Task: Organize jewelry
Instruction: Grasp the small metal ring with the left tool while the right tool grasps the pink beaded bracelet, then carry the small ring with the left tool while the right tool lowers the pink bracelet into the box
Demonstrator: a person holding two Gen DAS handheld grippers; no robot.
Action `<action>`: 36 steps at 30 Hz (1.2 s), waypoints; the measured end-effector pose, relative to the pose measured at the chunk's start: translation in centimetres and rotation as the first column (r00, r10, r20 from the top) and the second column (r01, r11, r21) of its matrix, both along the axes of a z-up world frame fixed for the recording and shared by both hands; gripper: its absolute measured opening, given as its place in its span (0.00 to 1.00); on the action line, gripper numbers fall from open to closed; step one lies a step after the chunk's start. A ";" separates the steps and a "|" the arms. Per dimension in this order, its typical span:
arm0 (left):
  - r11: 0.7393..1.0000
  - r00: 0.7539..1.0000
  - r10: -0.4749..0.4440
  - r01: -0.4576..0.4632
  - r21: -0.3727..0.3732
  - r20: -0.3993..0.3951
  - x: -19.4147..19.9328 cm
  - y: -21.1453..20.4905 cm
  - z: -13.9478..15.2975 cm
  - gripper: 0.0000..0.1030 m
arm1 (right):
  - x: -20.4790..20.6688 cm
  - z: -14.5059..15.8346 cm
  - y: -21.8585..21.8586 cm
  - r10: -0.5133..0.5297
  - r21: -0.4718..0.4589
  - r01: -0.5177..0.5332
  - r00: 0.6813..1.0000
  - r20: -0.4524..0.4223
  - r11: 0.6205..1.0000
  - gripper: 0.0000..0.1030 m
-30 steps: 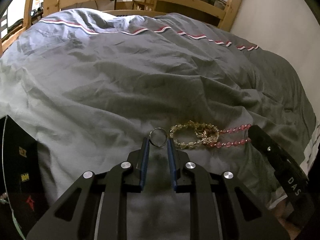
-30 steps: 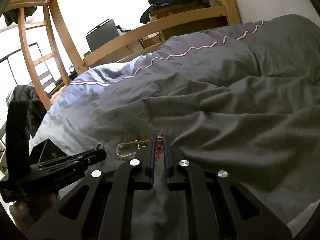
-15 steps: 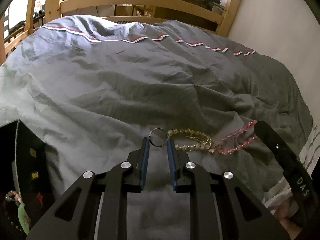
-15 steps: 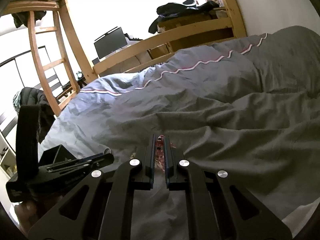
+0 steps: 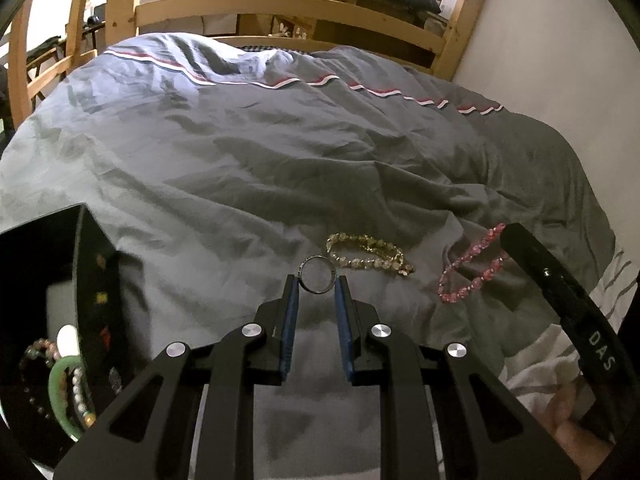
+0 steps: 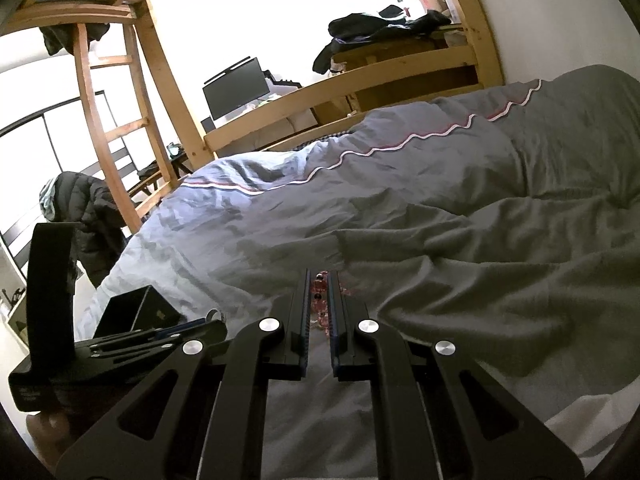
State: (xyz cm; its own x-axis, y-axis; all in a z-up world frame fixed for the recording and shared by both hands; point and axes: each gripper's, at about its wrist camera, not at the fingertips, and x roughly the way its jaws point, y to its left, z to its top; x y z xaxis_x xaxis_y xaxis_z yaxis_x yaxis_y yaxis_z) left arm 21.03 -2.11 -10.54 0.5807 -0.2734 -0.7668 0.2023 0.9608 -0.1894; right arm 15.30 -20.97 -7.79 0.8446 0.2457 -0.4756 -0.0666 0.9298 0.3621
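My left gripper [image 5: 317, 280] is shut on a thin metal ring [image 5: 317, 279] held upright above the grey duvet. A yellow bead bracelet [image 5: 370, 255] lies on the duvet just beyond it. My right gripper [image 6: 322, 280] is shut on a pink bead bracelet [image 6: 320, 300], which hangs lifted at the right in the left wrist view [image 5: 472, 270]. A black jewelry box [image 5: 44, 320] stands open at lower left, with a green bangle [image 5: 60, 396] and bead bracelets inside. The box also shows in the right wrist view [image 6: 136, 312], behind the left gripper.
The grey duvet [image 5: 280, 160] covers the bed, with a wooden bed frame [image 5: 280, 4] at the far end and a white wall [image 5: 560, 60] at right. A ladder [image 6: 116, 120] and a jacket [image 6: 88, 216] stand left of the bed.
Both grippers have risen and pulled back. The pink bracelet has come away from the yellow one, to the right. The left gripper with the ring has moved toward the box.
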 end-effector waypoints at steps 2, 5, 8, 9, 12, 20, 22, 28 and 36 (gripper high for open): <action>1.000 1.000 0.008 -0.008 0.004 0.001 -0.5 0.3 0.3 0.18 | -0.2 0.3 0.2 0.007 0.003 -0.007 1.000 0.003 1.000 0.08; 1.000 1.000 0.020 -0.020 0.012 0.001 -1.3 0.8 0.9 0.18 | -0.6 0.9 0.7 0.024 -0.003 -0.024 1.000 0.010 1.000 0.08; 0.999 1.000 0.025 -0.025 0.024 0.010 -2.2 1.2 1.8 0.18 | -1.0 1.4 1.3 0.040 -0.013 -0.040 0.999 0.015 0.999 0.08; 0.999 1.000 0.026 -0.027 0.032 0.015 -2.5 1.3 2.1 0.18 | -1.1 1.6 1.5 0.045 -0.016 -0.045 0.999 0.014 0.999 0.08; 0.998 0.999 0.034 -0.035 0.046 0.031 -3.1 1.8 3.1 0.18 | -1.4 2.0 2.1 0.059 -0.020 -0.059 0.998 0.014 0.998 0.08; 0.995 0.996 0.077 -0.080 0.067 0.042 -4.6 4.2 4.6 0.18 | -1.9 3.1 4.3 0.109 -0.033 -0.108 0.994 0.010 0.994 0.08; 0.993 0.995 0.091 -0.094 0.073 0.038 -4.9 4.9 4.6 0.18 | -2.0 3.4 5.0 0.123 -0.032 -0.123 0.992 0.012 0.992 0.08; 0.983 0.987 0.149 -0.154 0.097 0.057 -5.6 7.7 5.4 0.18 | -2.5 4.6 7.7 0.174 -0.031 -0.173 0.984 0.027 0.984 0.08; 0.955 0.959 0.274 -0.281 0.097 0.072 -6.1 13.5 6.5 0.18 | -2.8 6.2 11.4 0.243 -0.043 -0.241 0.968 0.057 0.970 0.09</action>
